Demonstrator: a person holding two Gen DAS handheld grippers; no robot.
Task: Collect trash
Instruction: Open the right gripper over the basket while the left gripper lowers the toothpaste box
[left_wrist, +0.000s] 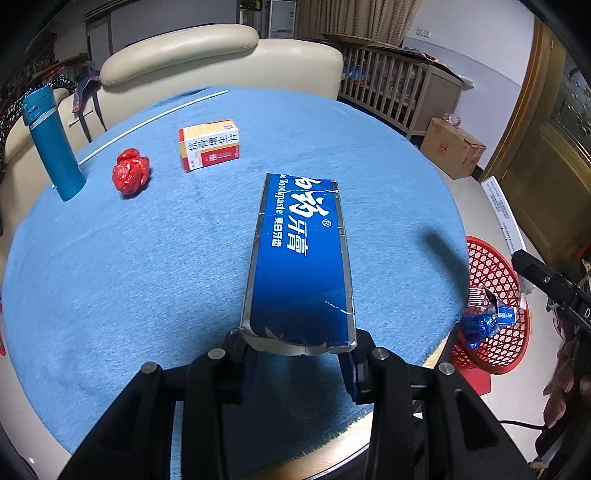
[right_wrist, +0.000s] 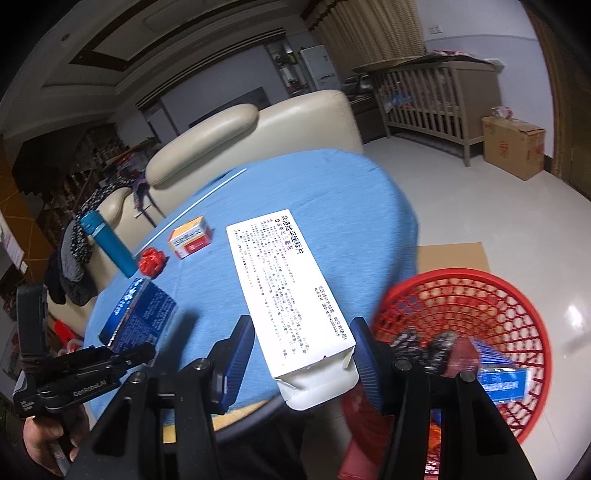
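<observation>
Toothpaste box: a blue toothpaste box (left_wrist: 301, 266) sits between the left gripper (left_wrist: 295, 354) jaws, its torn near end pinched at both edges, the rest sticking out forward above the blue tablecloth (left_wrist: 129, 277).
Left jaws: closed on the toothpaste box, one pad against each long side.
White box: a white medicine box (right_wrist: 288, 291) printed with small text lies between the right gripper (right_wrist: 301, 354) jaws, its crumpled open end nearest the camera.
Right jaws: the right-hand pad touches the box's edge; a narrow gap shows at the left-hand pad (right_wrist: 240, 350), so I cannot tell whether the box is truly clamped.
Basket: a red mesh basket (right_wrist: 517, 314) stands on the floor just right of and below the right jaws, already holding blue and dark wrappers.
Ahead of the left jaws: a small orange-and-white carton (left_wrist: 208, 149) lies on the cloth, far forward and to the left.
Further left: a crumpled red wrapper (left_wrist: 131, 175), then an upright teal bottle (left_wrist: 51, 144) near the table's edge.
Behind those: a thin white rod (left_wrist: 147, 122) lies across the cloth.
Beyond the table: a cream sofa (left_wrist: 221, 62) and a cardboard box (left_wrist: 452, 147) on the floor.
</observation>
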